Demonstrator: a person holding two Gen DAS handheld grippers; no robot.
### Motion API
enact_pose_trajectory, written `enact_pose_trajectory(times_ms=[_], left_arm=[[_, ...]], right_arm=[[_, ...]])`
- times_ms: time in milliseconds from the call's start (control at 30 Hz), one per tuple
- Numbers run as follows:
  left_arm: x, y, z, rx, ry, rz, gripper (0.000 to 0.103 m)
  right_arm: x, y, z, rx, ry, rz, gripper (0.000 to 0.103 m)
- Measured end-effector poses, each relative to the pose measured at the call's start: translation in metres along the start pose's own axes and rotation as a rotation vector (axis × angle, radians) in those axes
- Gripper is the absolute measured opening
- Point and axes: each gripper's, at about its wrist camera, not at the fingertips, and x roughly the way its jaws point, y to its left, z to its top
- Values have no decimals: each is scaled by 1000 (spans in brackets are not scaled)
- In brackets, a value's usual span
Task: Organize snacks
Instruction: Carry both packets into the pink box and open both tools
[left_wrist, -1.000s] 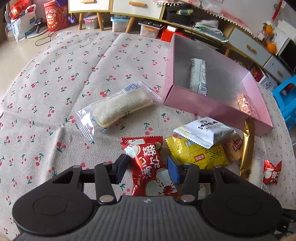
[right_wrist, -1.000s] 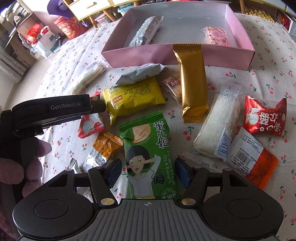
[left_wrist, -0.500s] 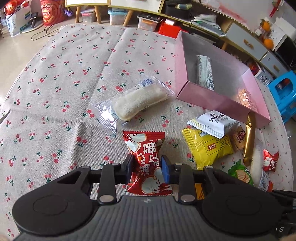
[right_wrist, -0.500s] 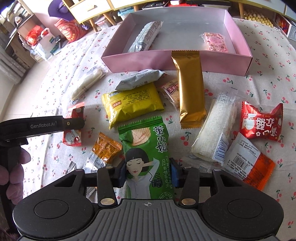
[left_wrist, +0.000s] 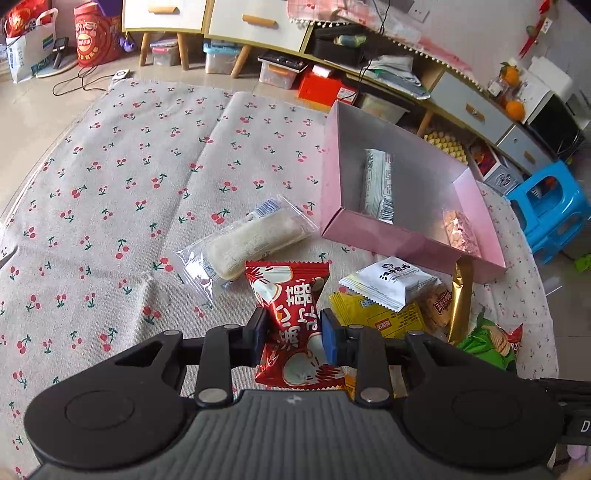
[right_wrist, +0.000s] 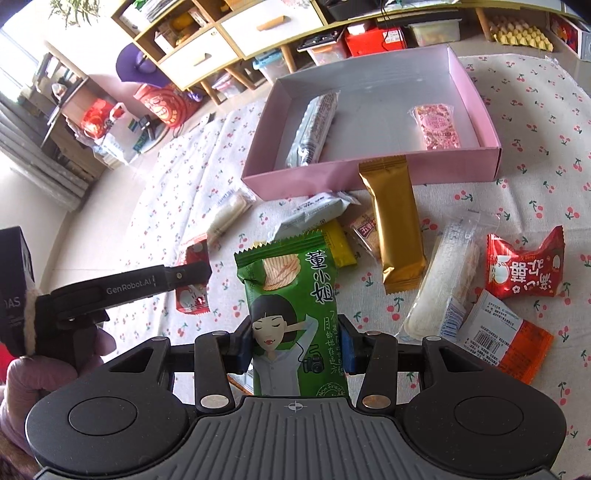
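My left gripper (left_wrist: 293, 332) is shut on a red snack packet (left_wrist: 291, 291), held just above the cherry-print cloth. My right gripper (right_wrist: 295, 343) is shut on a green chips packet (right_wrist: 291, 280), which stands upright and lifted off the cloth. In the right wrist view the left gripper (right_wrist: 188, 275) shows at the left, with the red packet (right_wrist: 192, 295) hanging from it and a hand behind. The pink box (right_wrist: 332, 177) lies beyond the snack pile and holds a grey-white bar (right_wrist: 314, 129) and a pink packet (right_wrist: 437, 125). The same pink box (left_wrist: 406, 243) sits up and right of the left gripper.
Loose snacks lie on the cloth: a clear-wrapped rice cracker (left_wrist: 251, 240), a white packet (left_wrist: 391, 280), a yellow packet (left_wrist: 376, 317), a gold bar (right_wrist: 397, 229), another red packet (right_wrist: 524, 269) and an orange-white packet (right_wrist: 509, 332). A blue stool (left_wrist: 550, 210) stands past the table's right edge.
Both grippers have closed, the left on the red packet and the right on the green one. Each has risen, and both packets have come up off the cloth.
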Motion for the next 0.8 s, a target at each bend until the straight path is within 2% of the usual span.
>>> enact_pose_trajectory(times_ms=[500, 667, 800], left_arm=[[-1, -16, 34, -68, -91, -85, 28], [11, -25, 44, -80, -104, -108, 28], [21, -32, 54, -76, -156, -139, 28]], right_arm=[[-22, -24, 63, 163, -159, 43, 43], [-15, -38, 80, 225, -188, 49, 43], [-5, -49, 92, 273, -214, 71, 43]])
